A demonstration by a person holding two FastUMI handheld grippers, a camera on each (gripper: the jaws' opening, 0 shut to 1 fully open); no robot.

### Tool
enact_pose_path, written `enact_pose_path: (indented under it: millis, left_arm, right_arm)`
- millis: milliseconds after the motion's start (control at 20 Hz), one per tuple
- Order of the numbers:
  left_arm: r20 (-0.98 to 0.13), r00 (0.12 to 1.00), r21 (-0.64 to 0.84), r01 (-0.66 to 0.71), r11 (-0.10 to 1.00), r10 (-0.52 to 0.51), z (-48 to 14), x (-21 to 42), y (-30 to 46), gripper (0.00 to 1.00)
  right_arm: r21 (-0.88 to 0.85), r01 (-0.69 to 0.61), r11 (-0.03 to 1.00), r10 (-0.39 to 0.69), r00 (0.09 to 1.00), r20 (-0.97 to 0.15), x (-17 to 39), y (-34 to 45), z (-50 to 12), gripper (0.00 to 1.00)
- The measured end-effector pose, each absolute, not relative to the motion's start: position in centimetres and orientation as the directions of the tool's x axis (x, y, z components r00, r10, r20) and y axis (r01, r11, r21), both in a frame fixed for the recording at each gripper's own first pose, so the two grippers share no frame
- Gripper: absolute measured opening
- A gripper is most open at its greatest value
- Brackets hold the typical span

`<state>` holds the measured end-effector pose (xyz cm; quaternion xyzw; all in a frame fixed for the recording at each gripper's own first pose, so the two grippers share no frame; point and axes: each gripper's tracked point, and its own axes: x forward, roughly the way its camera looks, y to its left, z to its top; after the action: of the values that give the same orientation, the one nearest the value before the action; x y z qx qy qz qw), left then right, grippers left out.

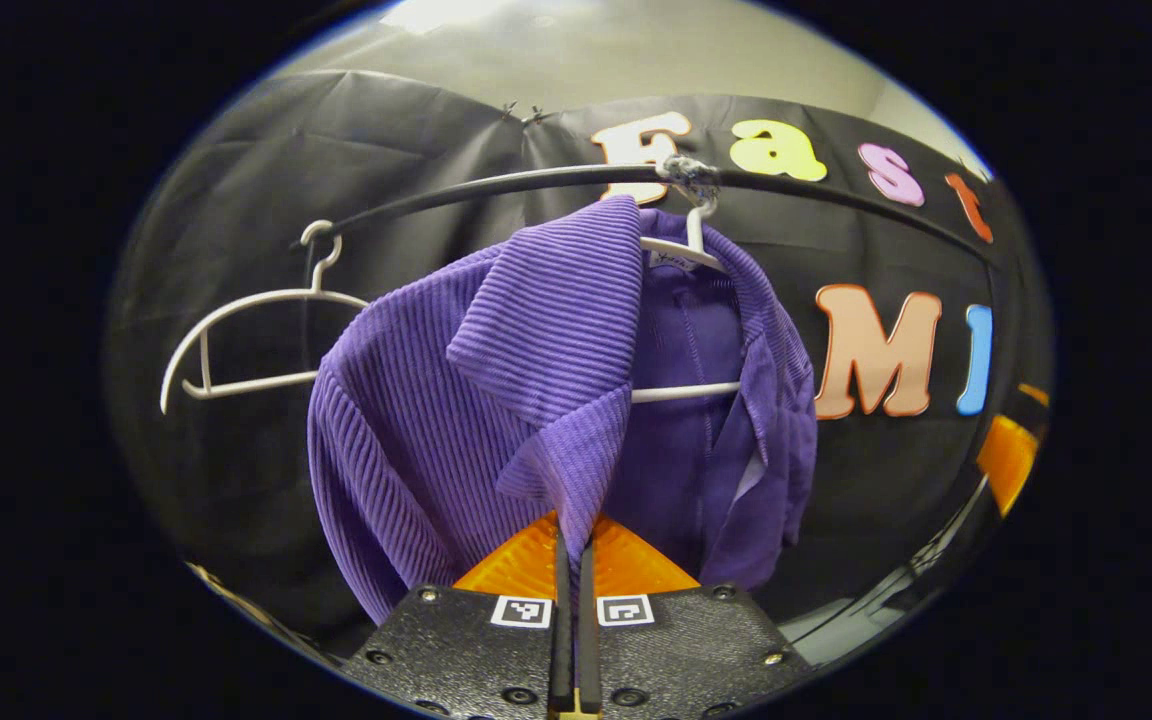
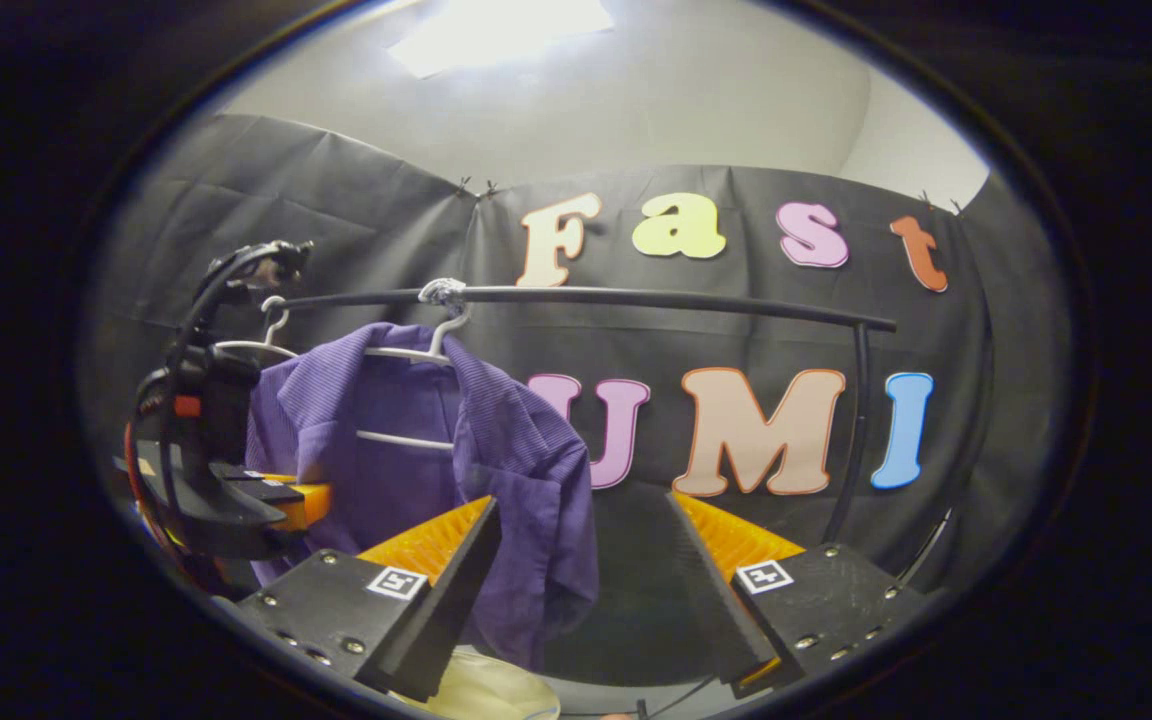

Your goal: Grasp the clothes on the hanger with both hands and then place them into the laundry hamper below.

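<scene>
on the black rail (image 1: 496, 185) of the booth hang 2 white hangers; 1 hanger (image 1: 236, 340) is bare, the other (image 1: 691, 250) carries the purple ribbed shirt (image 1: 436, 420), which droops off its left shoulder. at the bottom of the left gripper view, the left gripper (image 1: 574, 560) has its fingers pressed together on a fold of the shirt's front edge. in the right gripper view, the right gripper (image 2: 586, 560) stands wide apart and holds nothing, its left finger (image 2: 436, 545) in front of the shirt's lower hem; a pale rounded rim (image 2: 486, 690) shows just below, too little of it to say what it is.
</scene>
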<state>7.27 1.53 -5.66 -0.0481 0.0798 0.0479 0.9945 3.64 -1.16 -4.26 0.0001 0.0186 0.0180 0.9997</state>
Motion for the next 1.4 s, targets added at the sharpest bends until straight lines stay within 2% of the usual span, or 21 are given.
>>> enact_pose_path:
  millis: [500,550,650,700,800,850,950,1000,1050,1400]
  left_arm:
    - [-0.094,0.994,-0.073,-0.065,0.995,0.058,-2.9,4.4,1.7,0.02]
    - [-0.087,0.994,-0.07,-0.069,0.995,0.062,-2.5,4.0,1.9,0.02]
    - [-0.067,0.995,-0.068,-0.075,0.995,0.071,-1.5,3.4,2.4,0.02]
    - [-0.055,0.996,-0.065,-0.078,0.995,0.075,-0.9,3.1,2.6,0.02]
    - [-0.035,0.996,-0.063,-0.084,0.994,0.082,0.0,2.5,3.0,0.02]
    - [-0.026,0.996,-0.063,-0.085,0.994,0.084,0.6,2.2,3.1,0.02]
    - [-0.007,0.996,-0.066,-0.088,0.994,0.088,1.6,1.6,3.4,0.02]
    - [0.001,0.996,-0.068,-0.091,0.994,0.092,2.1,1.3,3.6,0.02]
    - [0.012,0.995,-0.068,-0.095,0.993,0.096,2.7,1.1,3.9,0.01]
    - [0.066,0.988,-0.053,-0.137,0.989,0.14,5.4,0.1,6.4,0.0]
  right_arm:
    - [0.028,-0.147,0.989,0.148,0.988,-0.045,4.3,2.5,-4.7,0.94]
    - [0.029,-0.155,0.987,0.157,0.987,-0.044,4.2,3.0,-4.6,0.96]
    - [0.029,-0.169,0.985,0.17,0.985,-0.04,4.2,3.5,-4.5,0.94]
    - [0.029,-0.175,0.984,0.176,0.984,-0.035,4.1,3.8,-4.3,0.97]
    - [0.034,-0.184,0.982,0.185,0.982,-0.03,4.2,4.3,-4.1,0.94]
    - [0.038,-0.188,0.981,0.189,0.982,-0.03,4.3,4.5,-4.0,0.97]
    - [0.043,-0.193,0.98,0.194,0.98,-0.03,4.4,5.0,-3.9,0.94]
    - [0.044,-0.196,0.98,0.198,0.98,-0.03,4.5,5.2,-3.9,0.97]
    - [0.044,-0.2,0.979,0.201,0.979,-0.03,4.6,5.5,-3.9,0.94]
    - [0.046,-0.22,0.974,0.222,0.974,-0.04,7.2,7.5,-4.7,0.94]
